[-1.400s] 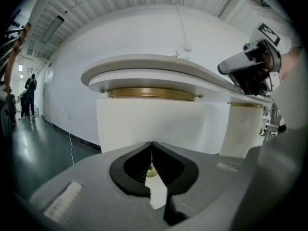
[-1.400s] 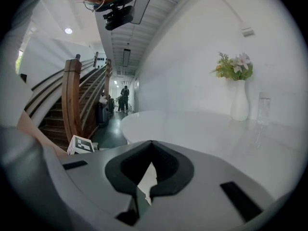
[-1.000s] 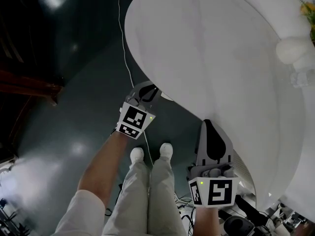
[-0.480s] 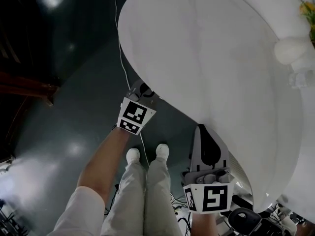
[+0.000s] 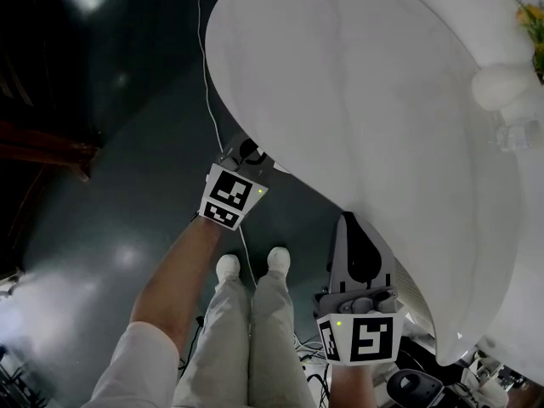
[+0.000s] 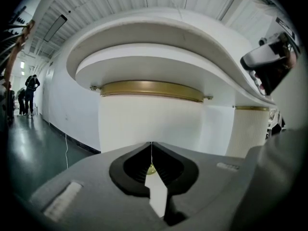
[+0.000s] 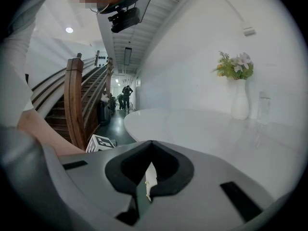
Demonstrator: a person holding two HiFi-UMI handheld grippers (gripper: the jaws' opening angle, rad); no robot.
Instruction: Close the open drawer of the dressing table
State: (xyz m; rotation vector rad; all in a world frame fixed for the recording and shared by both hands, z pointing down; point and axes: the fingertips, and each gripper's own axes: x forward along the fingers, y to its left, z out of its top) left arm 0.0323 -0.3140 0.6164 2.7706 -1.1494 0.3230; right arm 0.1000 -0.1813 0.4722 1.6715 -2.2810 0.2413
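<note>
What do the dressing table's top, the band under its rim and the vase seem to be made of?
The table top looks white, smooth and semi-glossy, with soft reflections: lacquered board or stone, perhaps. The band looks like satin brass-coloured metal. The vase seems white glazed ceramic, by its sheen.

**Tally of what is in view**

Two grippers: the left gripper [image 6: 151,146] and the right gripper [image 7: 151,147]. Two marker cubes [image 5: 231,195], one on each. One dressing table [image 5: 357,100] with two gold bands [image 6: 151,88]. One white vase [image 7: 239,105], one bunch of flowers [image 7: 233,65], one clear glass [image 7: 263,107]. Two white shoes [image 5: 227,267]. One white cable [image 5: 208,75]. One wooden staircase [image 7: 77,105]. Two distant figures [image 6: 32,86].
</note>
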